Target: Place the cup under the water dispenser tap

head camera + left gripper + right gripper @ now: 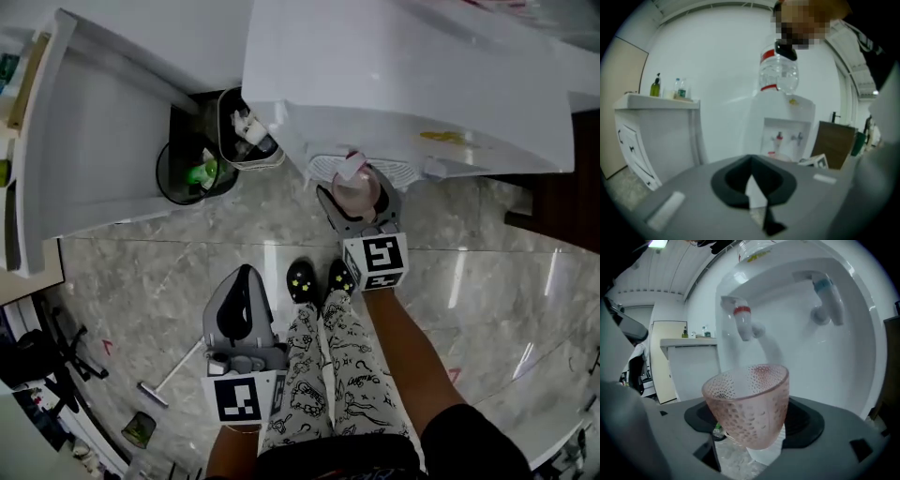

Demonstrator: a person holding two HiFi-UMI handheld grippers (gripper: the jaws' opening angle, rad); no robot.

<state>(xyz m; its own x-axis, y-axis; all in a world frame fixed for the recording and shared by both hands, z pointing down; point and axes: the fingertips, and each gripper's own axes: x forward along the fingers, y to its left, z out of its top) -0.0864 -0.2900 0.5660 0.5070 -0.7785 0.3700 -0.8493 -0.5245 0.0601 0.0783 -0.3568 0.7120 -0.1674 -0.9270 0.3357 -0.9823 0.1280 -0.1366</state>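
A pink dimpled translucent cup (749,404) sits upright between the jaws of my right gripper (754,432), which is shut on it. The cup is inside the white water dispenser's (412,84) recess, just below and slightly right of the red tap (742,319); the blue tap (827,296) is further right. From the head view the cup (354,187) hovers at the drip tray (328,169). My left gripper (244,281) hangs low beside the person's legs, jaws together, holding nothing. In the left gripper view the dispenser (780,131) stands ahead.
A black mesh bin (192,173) and a smaller bin (246,136) stand left of the dispenser. A white cabinet (94,141) fills the left. The floor (487,300) is grey marble. A dark wooden cabinet (836,143) stands right of the dispenser.
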